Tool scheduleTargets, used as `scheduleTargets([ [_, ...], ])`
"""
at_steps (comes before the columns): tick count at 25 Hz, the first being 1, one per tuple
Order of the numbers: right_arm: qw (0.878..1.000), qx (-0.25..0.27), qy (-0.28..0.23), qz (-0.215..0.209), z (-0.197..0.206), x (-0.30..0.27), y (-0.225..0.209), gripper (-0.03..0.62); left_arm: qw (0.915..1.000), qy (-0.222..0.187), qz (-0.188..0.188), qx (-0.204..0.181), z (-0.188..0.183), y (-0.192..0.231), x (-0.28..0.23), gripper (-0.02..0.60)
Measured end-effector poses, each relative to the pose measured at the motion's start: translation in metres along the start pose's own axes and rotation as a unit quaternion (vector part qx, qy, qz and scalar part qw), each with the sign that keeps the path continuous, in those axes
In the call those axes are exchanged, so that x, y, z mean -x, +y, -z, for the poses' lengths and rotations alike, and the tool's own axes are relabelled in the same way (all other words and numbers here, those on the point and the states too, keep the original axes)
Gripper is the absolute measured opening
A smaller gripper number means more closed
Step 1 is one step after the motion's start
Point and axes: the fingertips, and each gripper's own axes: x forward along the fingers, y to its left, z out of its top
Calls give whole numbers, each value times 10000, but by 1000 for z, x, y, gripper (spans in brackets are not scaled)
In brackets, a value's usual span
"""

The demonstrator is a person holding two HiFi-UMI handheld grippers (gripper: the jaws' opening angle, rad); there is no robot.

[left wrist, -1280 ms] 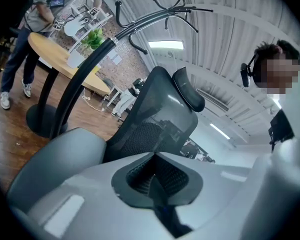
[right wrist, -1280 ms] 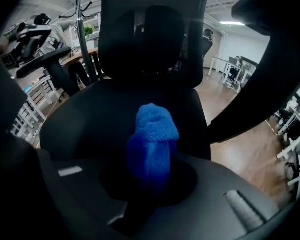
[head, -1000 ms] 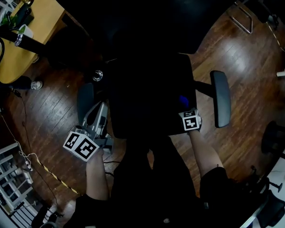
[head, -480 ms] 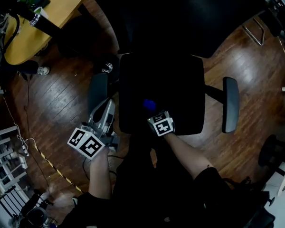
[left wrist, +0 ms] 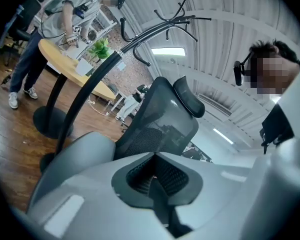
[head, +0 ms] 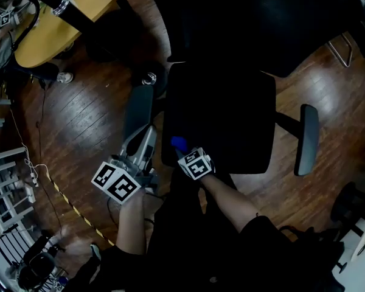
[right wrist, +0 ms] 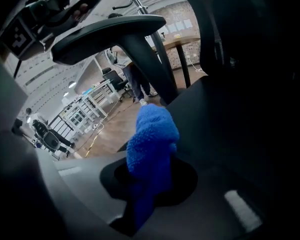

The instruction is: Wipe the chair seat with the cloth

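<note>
The black chair seat [head: 225, 117] fills the middle of the head view, between its left armrest [head: 138, 111] and right armrest [head: 307, 140]. My right gripper [head: 184, 151] is shut on a blue fluffy cloth [head: 179, 143] at the seat's front left corner. In the right gripper view the cloth [right wrist: 151, 151] sticks out between the jaws against the dark seat [right wrist: 250, 134], under the left armrest [right wrist: 110, 34]. My left gripper [head: 143, 146] hovers beside that armrest, off the seat. Its jaws are shut on nothing and point at the mesh backrest [left wrist: 160, 119].
A round wooden table [head: 55, 26] stands at the back left, with a person [left wrist: 57, 21] beside it. A curved black pole [left wrist: 90, 81] rises near the left gripper. A cable and striped tape [head: 67, 202] lie on the wooden floor [head: 85, 132]. White racks [head: 0, 181] line the left edge.
My right gripper has slid the cloth leftwards along the seat's front, from near the right front corner to the left front corner. The left gripper has kept its place beside the armrest.
</note>
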Motion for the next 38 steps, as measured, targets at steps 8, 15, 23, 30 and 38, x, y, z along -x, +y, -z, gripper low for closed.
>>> scheduleTargets([
  [8,9947,-781,314,592,63,46,-74,38,9995,231,198,-57,4,-4,-22,0],
  [15,9814,-1265,147,1436,101,141,-168,38,9987,325,350,-161,4,-16,-48,0],
  [23,9698,-1395,108,1998,131,196,-217,38,9978,453,455,-164,17,-31,-61,0],
  [30,9605,-1825,-41,2099,119,197,-223,38,9981,438,415,-144,17,-25,-68,0],
  [38,9596,-1236,-2336,970,-74,271,-133,38,9915,366,1173,-433,-23,-92,-71,0],
])
